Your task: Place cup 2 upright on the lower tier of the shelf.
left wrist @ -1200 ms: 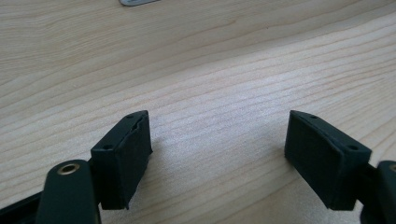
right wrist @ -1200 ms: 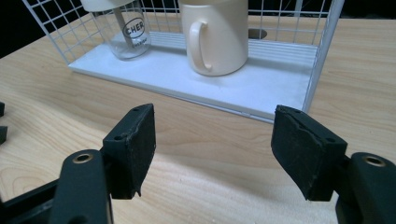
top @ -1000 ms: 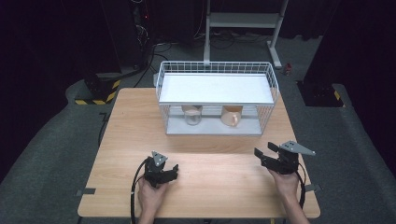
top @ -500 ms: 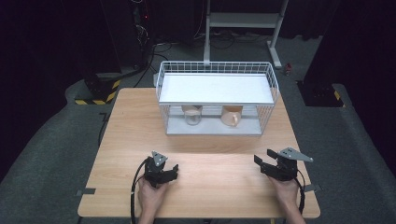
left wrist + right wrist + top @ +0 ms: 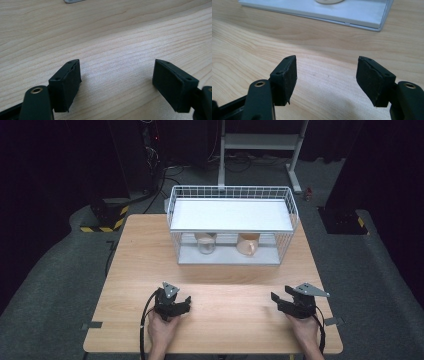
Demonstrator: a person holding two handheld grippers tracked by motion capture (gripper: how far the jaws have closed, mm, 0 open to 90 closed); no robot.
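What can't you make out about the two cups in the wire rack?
- Clear cup, high view: top hidden under the rack's white shelf, wire mesh crosses it.
- Tan cup, high view: same, too small for detail.
- Right gripper view: round base cut off by the top edge.

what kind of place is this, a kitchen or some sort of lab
Most likely a lab or recording studio, not a kitchen: black curtained surroundings, a bare wooden table on grey carpet, a metal equipment stand behind, and hazard-striped floor weights beside trailing cables.
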